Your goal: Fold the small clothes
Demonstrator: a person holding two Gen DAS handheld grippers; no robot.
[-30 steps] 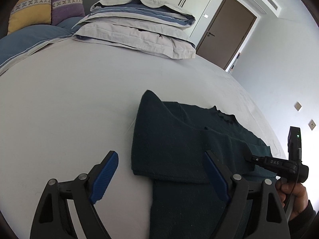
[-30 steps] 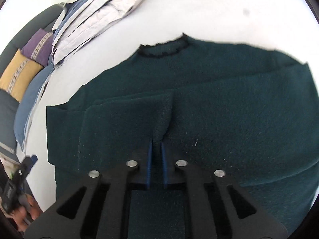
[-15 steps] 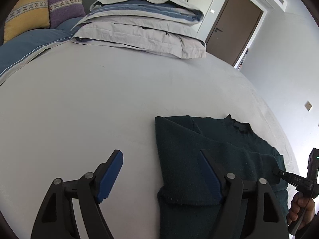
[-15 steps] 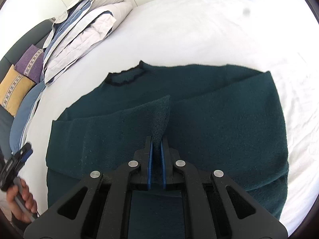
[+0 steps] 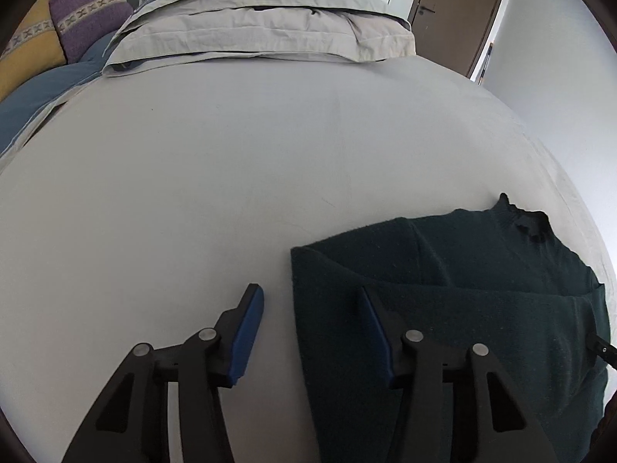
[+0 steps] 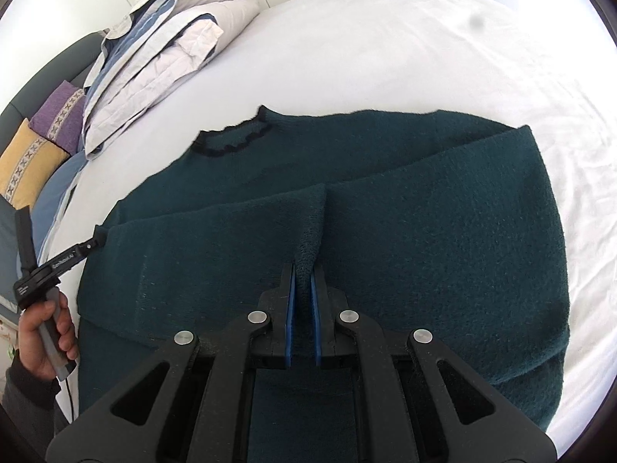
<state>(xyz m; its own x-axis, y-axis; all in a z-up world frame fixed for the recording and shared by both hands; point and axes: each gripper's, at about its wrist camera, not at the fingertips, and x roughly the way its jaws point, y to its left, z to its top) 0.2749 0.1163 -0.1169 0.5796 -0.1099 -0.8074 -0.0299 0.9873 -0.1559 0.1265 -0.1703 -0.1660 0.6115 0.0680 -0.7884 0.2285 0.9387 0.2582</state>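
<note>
Right gripper (image 6: 302, 285) pinched tight on a cuff fold at mid-sweater. Left gripper (image 5: 308, 328) half open and closing, straddling the left edge of the sweater (image 5: 443, 308), pads not yet pressing. Sweater lies flat on the bed (image 5: 231, 173), collar (image 6: 235, 139) far, long axis running away toward the folded duvet (image 5: 262, 27).

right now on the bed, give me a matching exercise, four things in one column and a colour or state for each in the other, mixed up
Things
1. sweater
2. right gripper
3. left gripper
4. pile of bedding

Colour or state
A. jaws apart and closing, straddling the garment's edge
B. grey and blue, folded at the far end of the bed sheet
C. dark green, sleeves laid across the body
D. clamped on a pinch of knit cloth

Pairs: 1-C, 2-D, 3-A, 4-B
</note>
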